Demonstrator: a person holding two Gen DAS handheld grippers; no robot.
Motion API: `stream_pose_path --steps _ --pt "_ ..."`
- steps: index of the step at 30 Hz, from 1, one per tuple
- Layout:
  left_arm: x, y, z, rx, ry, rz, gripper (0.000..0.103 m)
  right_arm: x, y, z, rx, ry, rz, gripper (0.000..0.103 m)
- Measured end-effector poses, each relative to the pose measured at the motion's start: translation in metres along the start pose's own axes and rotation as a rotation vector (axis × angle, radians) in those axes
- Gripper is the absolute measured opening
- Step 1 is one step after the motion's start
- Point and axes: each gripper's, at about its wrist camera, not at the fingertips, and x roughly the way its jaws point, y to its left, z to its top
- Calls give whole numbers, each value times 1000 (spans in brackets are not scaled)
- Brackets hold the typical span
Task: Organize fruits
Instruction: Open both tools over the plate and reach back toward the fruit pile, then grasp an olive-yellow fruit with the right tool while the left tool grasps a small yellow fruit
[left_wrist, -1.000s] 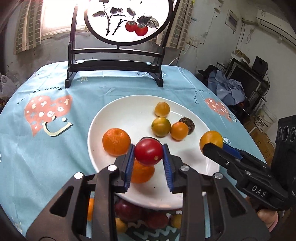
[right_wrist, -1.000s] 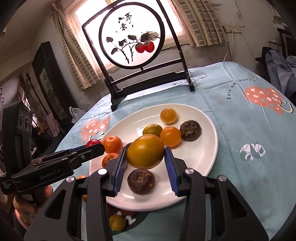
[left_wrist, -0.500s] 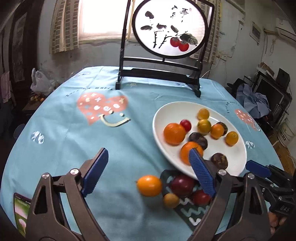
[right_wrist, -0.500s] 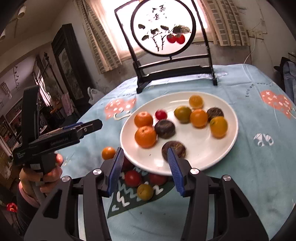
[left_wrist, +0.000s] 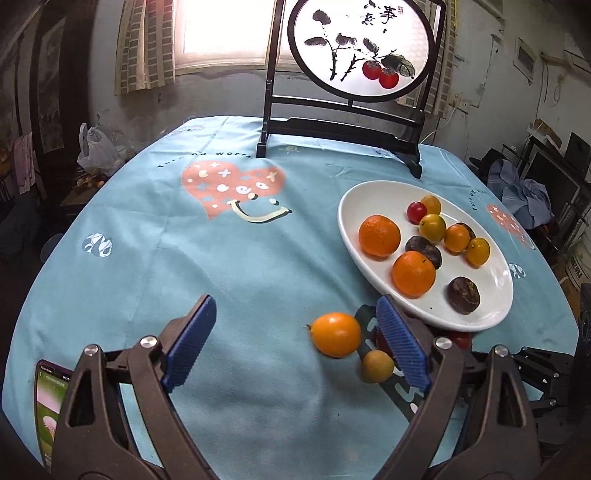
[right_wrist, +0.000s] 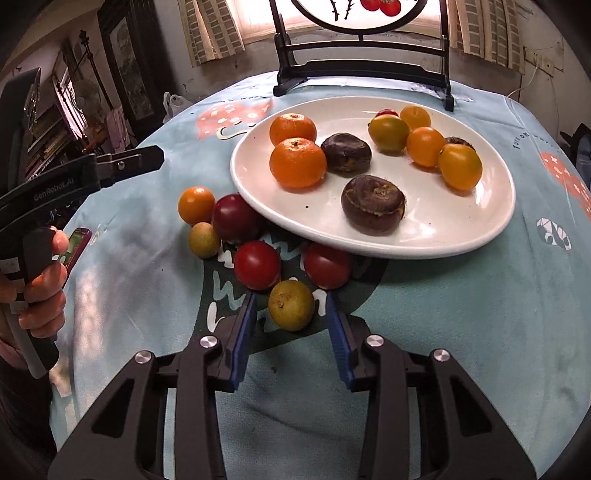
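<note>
Though round, olive fruit (right_wrist: 291, 305) stem-end leftward.

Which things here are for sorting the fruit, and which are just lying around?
For the job:
- white plate holding fruit
- two oranges
- loose red tomatoes beside the plate
- yellow-green fruit between the open right hand-held gripper fingers
- open left hand-held gripper

Just lying about:
- round painted screen
- phone
- blue tablecloth

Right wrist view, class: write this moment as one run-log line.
right gripper: open, around greenish-yellow fruit | left gripper: open, empty | white plate: holds fruit | loose fruit beside plate
</note>
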Motion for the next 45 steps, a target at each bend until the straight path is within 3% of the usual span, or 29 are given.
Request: stream_pose_path --steps 4,6,9,13,16,18,21,32,45 --pt "-2 1 1 -6 -3 -2 90 4 0 -1 -4 2 -7 34" --pt "-2 1 1 -9 -1 -4 90 5 1 -1 -16 -2 -21 26" --pt "-1 1 0 -3 11 -9 90 4 0 -1 -17 -6 -18 25" --pt "-2 -11 -6 104 46 -100 89 -7 -12 4 56 -43 56 25" --pt "-5 -26 -18 212 54 -169 73 -13 -18 5 86 -65 55 25" --pt "0 -36 -25 260 95 -223 50 -13 -20 5 95 -67 46 25" --pt "11 -46 -33 311 140 -236 38 -14 -21 5 103 -63 51 25" --pt "33 -57 -44 367 194 -205 34 -19 -21 4 106 -75 55 25" --pt "35 -60 -45 381 183 -175 27 -20 -20 4 99 -82 57 25"
